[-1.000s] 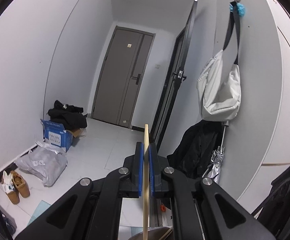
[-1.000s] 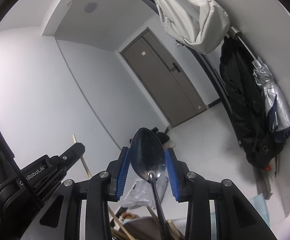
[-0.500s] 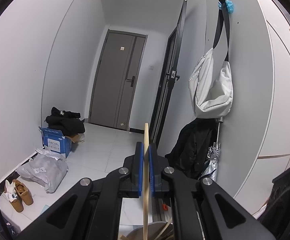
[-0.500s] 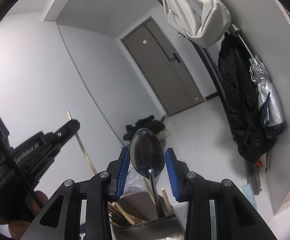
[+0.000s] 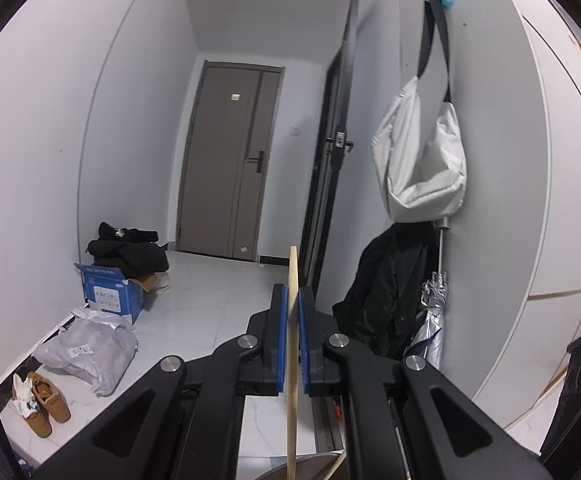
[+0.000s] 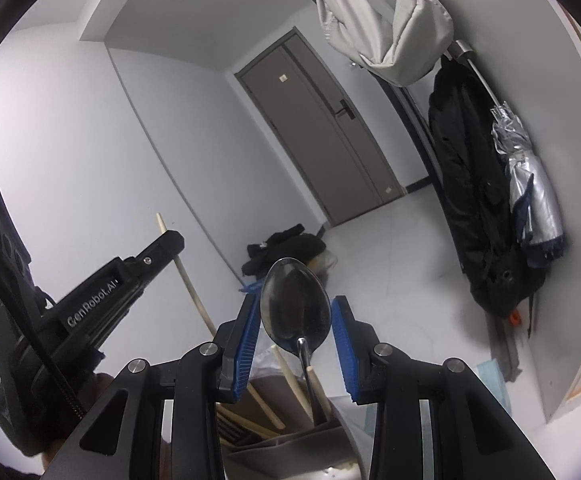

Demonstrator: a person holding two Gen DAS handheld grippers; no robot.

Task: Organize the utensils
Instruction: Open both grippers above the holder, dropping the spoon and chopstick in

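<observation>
The left gripper (image 5: 293, 312) is clenched on a wooden chopstick (image 5: 293, 344) standing upright, tip up. A metal spoon (image 6: 295, 312) stands bowl-up between the right gripper's (image 6: 295, 320) parted pads, its handle down in a utensil holder (image 6: 290, 446); pad contact is unclear. Beyond: white tiled floor (image 5: 194, 312), grey door (image 5: 230, 160).

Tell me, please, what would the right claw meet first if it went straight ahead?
Probably the spoon, whose bowl already stands between the right claw's pads without clearly touching them. Past it the way looks free; depth is unclear.
</observation>
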